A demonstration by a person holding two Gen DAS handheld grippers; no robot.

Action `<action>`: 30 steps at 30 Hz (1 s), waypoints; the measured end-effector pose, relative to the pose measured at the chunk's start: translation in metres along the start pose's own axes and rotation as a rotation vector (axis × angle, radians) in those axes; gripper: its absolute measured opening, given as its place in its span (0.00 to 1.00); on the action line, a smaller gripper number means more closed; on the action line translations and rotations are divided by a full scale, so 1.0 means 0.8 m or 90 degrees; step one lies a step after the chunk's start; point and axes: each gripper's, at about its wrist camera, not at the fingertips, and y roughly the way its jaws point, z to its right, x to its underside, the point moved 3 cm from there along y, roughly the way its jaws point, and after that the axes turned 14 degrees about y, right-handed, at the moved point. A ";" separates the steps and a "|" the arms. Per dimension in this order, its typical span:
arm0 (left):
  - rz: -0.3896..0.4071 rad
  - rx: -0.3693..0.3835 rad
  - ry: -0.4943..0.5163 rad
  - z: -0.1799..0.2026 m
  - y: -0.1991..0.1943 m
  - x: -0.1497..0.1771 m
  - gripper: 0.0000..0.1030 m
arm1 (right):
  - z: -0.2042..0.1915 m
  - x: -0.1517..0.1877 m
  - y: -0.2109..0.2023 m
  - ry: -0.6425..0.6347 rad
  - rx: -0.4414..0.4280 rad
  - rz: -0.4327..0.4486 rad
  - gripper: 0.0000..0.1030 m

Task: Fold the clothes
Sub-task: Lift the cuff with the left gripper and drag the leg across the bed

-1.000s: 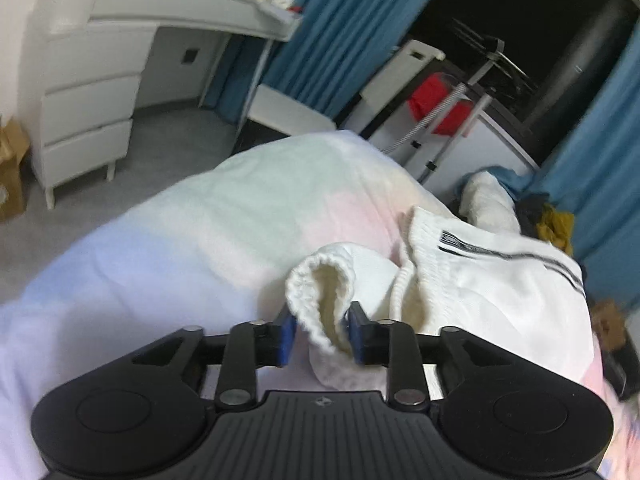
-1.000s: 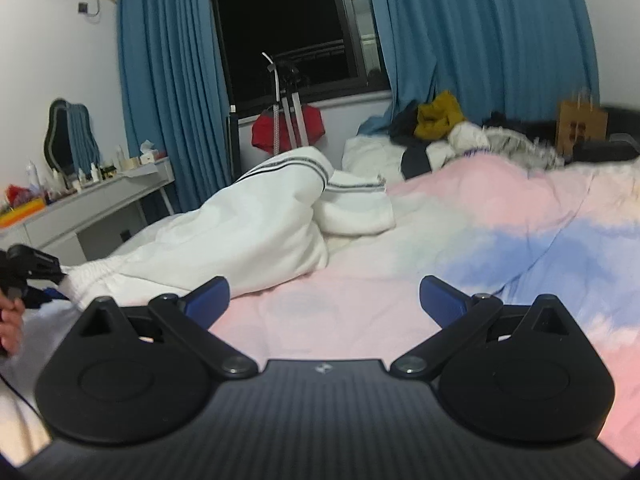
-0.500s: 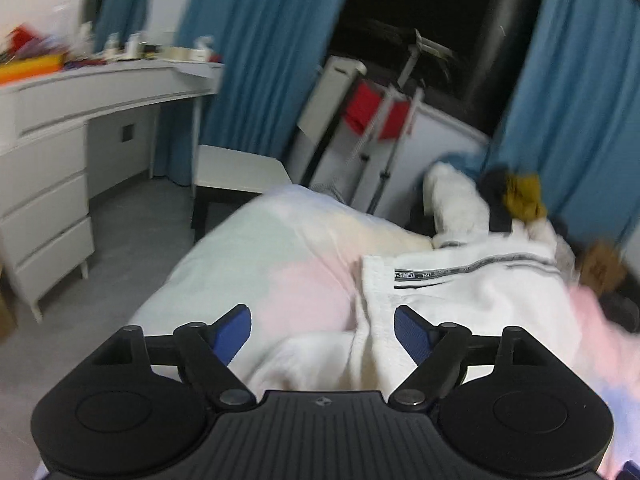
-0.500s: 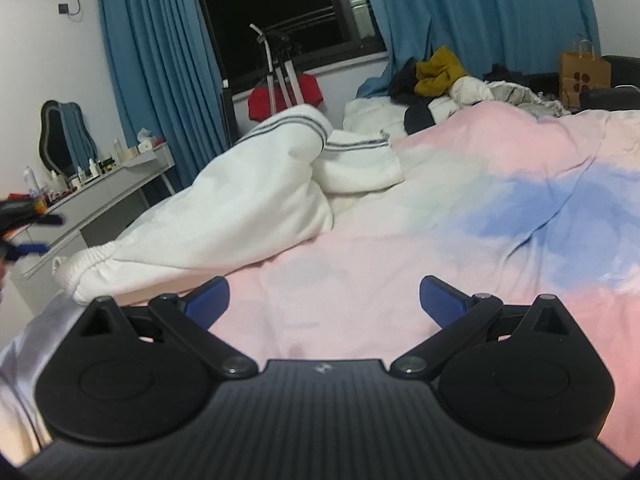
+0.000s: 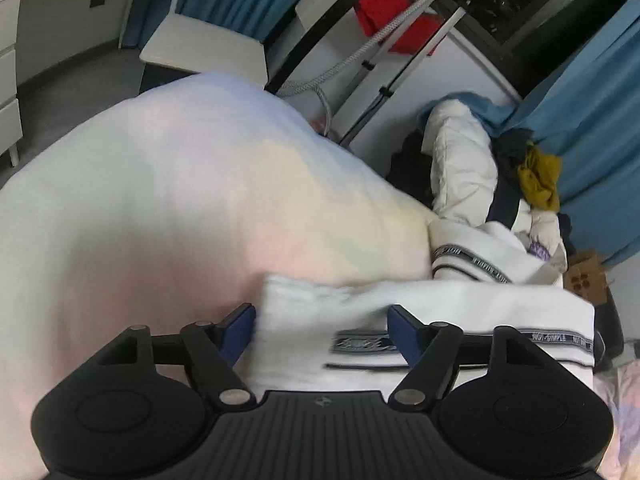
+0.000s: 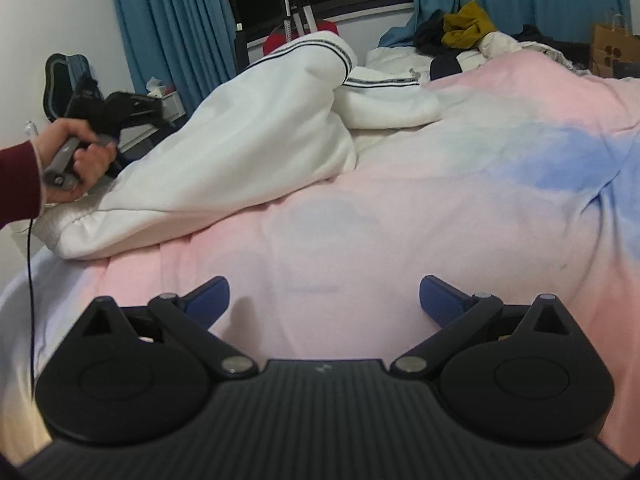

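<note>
The white sweatpants (image 6: 248, 140) lie heaped on the pastel bedspread (image 6: 460, 208), and everything below is placed against that garment.

At its left end, by the elastic cuff, a hand (image 6: 76, 160) in a dark red sleeve carries the left gripper (image 5: 322, 330). Its jaws have just been closing a little yet stand fairly wide, with white fabric lying between the 2 blue pads and neither pad pressing on it.

To the right of the garment, over bare bedspread, the right gripper (image 6: 324, 300) hovers with its jaws wide and nothing between them.

The step in hand looks like re-gripping between folds: the pants are bunched, 1 leg humped over the other. The next move probably calls for pinching the striped edge under the left gripper, with the right gripper taking the far end.
</note>
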 end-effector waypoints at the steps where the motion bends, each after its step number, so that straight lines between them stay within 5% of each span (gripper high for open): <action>1: 0.009 -0.022 0.029 0.007 -0.001 0.001 0.56 | 0.001 0.000 0.001 0.003 -0.002 0.002 1.00; 5: 0.029 -0.095 0.163 0.045 -0.008 0.004 0.32 | 0.001 0.001 0.003 0.009 0.000 0.009 1.00; 8: 0.078 -0.104 0.208 0.076 -0.052 0.005 0.16 | -0.004 0.000 -0.001 0.000 0.003 0.017 1.00; 16: 0.234 -0.027 0.356 0.184 -0.246 0.048 0.10 | -0.021 -0.018 -0.048 -0.020 0.013 0.098 1.00; 21: 0.268 0.064 0.422 0.232 -0.362 0.148 0.10 | -0.026 -0.038 -0.109 0.005 -0.012 0.184 1.00; 24: 0.247 0.101 0.450 0.245 -0.387 0.227 0.10 | -0.018 -0.051 -0.143 0.054 -0.032 0.228 1.00; 26: 0.235 0.107 0.480 0.248 -0.381 0.288 0.11 | -0.007 -0.055 -0.164 0.103 -0.047 0.253 1.00; 30: 0.182 0.127 0.430 0.230 -0.327 0.379 0.12 | 0.007 -0.046 -0.177 0.176 -0.073 0.219 1.00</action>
